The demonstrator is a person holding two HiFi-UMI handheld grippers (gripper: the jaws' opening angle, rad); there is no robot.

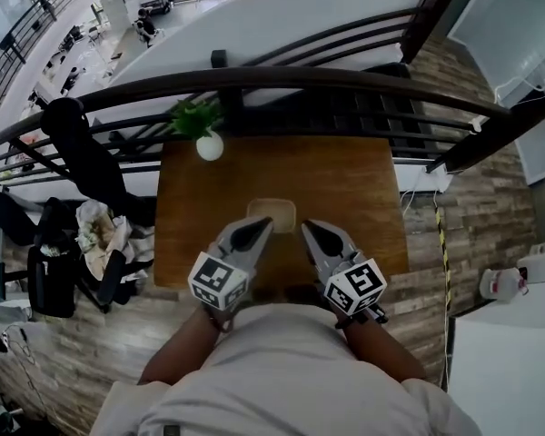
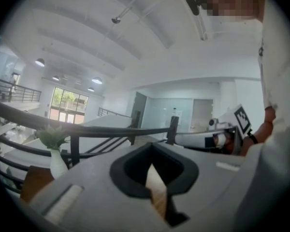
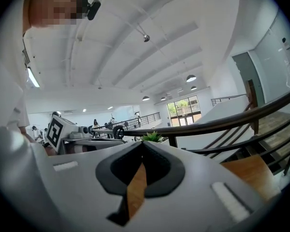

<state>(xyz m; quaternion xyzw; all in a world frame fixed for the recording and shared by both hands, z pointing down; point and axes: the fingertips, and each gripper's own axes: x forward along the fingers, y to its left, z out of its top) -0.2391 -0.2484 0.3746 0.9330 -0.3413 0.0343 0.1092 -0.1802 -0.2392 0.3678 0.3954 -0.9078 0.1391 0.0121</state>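
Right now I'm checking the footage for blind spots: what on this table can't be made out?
- Tan tray: head view, too small to tell if anything lies in it.
- Table: left gripper view, the left hand-held gripper covers nearly all of it; tray unseen.
- Plant: right gripper view, the right hand-held gripper hides its vase.
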